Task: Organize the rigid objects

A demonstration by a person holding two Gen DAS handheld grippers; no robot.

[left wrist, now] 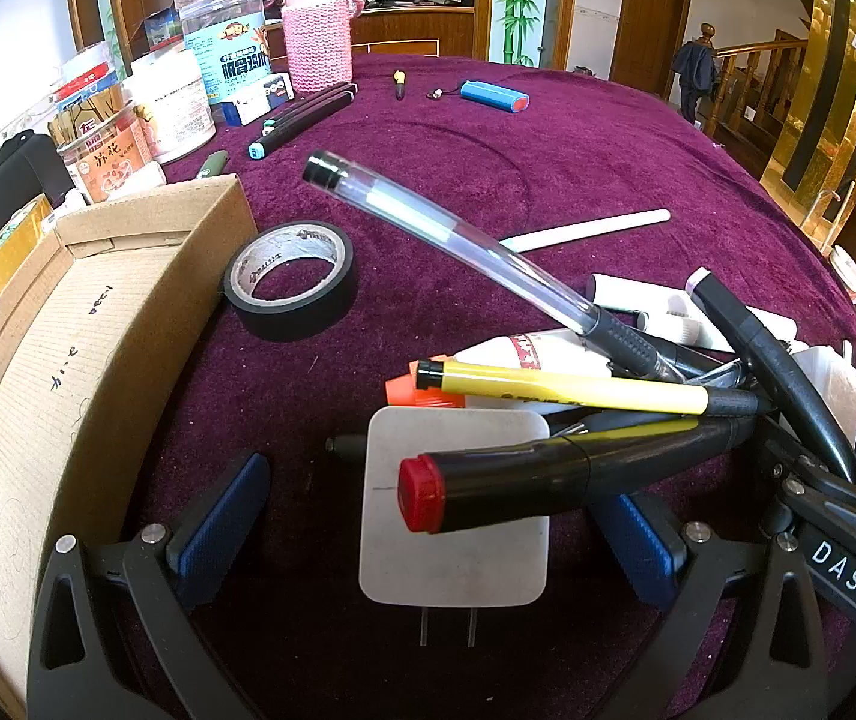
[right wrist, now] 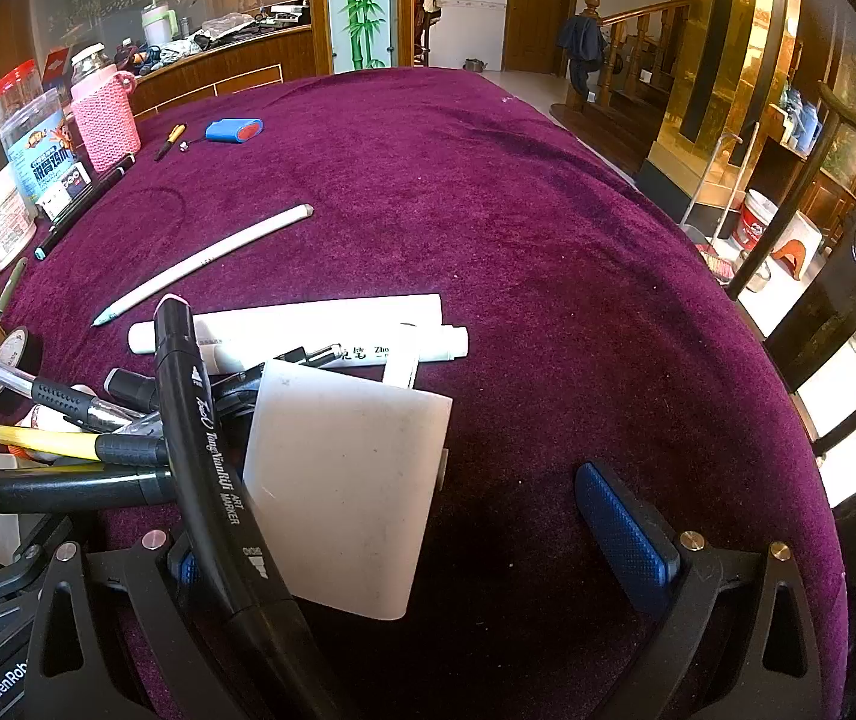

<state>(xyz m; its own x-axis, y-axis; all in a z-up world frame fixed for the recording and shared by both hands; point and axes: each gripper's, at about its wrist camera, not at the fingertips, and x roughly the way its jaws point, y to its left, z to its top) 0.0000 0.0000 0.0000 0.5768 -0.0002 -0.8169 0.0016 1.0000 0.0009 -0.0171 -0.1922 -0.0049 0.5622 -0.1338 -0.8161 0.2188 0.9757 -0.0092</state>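
A white pen holder lies tipped on the purple cloth, pens spilling out leftwards: a black art marker, a yellow pen, a red-capped black marker and a clear gel pen. My right gripper is open around the holder; the art marker lies over its left finger. My left gripper is open around a white plug adapter, with the red-capped marker above it. A cardboard box stands at the left.
A black tape roll lies beside the box. A white pencil, white tubes, a blue battery pack and two black markers lie on the cloth. Jars and a pink knitted bottle stand at the far left.
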